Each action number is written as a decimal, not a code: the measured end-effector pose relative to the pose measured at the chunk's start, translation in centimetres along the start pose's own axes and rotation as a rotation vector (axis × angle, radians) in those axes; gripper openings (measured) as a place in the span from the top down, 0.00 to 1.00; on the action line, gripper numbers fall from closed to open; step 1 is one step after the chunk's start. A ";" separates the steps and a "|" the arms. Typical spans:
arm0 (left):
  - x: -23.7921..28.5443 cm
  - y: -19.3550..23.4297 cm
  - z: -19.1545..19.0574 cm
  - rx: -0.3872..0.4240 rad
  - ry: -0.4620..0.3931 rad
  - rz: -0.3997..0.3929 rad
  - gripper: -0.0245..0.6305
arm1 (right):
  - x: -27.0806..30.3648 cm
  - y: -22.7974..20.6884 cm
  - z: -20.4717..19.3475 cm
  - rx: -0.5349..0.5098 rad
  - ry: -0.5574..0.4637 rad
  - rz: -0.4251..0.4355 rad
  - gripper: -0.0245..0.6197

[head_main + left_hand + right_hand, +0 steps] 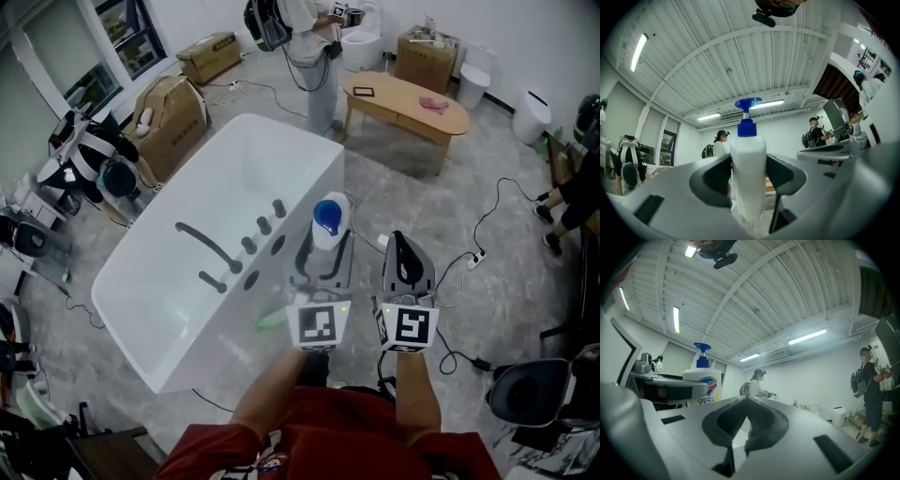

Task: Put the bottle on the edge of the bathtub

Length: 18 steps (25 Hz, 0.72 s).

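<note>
Gripping bottle (327, 219): left gripper (325, 240) | right gripper (405, 246) closed, empty | white bathtub (251, 176), grey floor (455, 214), wooden table (403, 98)

In the head view the lower body of the bottle (328, 223) is hidden between the jaws of the left gripper (325, 251), and part of the rim of the bathtub (225, 352) is covered by that gripper. A small green thing (272, 322) against the bathtub's near wall is too blurred to be named. The person (309, 52) beyond the bathtub's far end is cut off by the upper edge. In the left gripper view the bottle's base is concealed behind the jaws. In the right gripper view its label is partly masked by the left gripper.
</note>
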<state>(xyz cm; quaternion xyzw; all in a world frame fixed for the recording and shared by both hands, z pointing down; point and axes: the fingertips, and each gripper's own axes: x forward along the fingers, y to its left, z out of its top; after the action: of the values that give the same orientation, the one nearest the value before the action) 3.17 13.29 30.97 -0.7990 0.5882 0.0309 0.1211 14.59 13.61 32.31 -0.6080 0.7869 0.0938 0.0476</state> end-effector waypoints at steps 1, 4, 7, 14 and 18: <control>0.8 0.5 -0.3 -0.004 -0.002 -0.001 0.59 | 1.0 0.1 -0.2 -0.001 0.004 0.002 0.94; 3.1 2.2 -1.1 -0.048 0.004 0.012 0.59 | 4.0 0.5 -0.9 -0.002 0.012 0.005 0.94; 5.4 4.0 -1.8 -0.055 0.014 0.013 0.59 | 7.1 0.8 -1.2 -0.010 0.013 0.007 0.94; 10.5 9.3 -3.3 -0.080 0.014 0.010 0.59 | 14.2 2.6 -2.0 -0.013 0.028 0.000 0.94; 12.8 11.5 -4.0 -0.101 0.007 0.013 0.59 | 17.3 3.5 -2.9 -0.025 0.048 0.004 0.94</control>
<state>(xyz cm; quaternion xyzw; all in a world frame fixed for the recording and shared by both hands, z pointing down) -4.21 -2.74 30.61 -0.8002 0.5917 0.0585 0.0782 6.85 -2.54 32.17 -0.6089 0.7879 0.0890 0.0212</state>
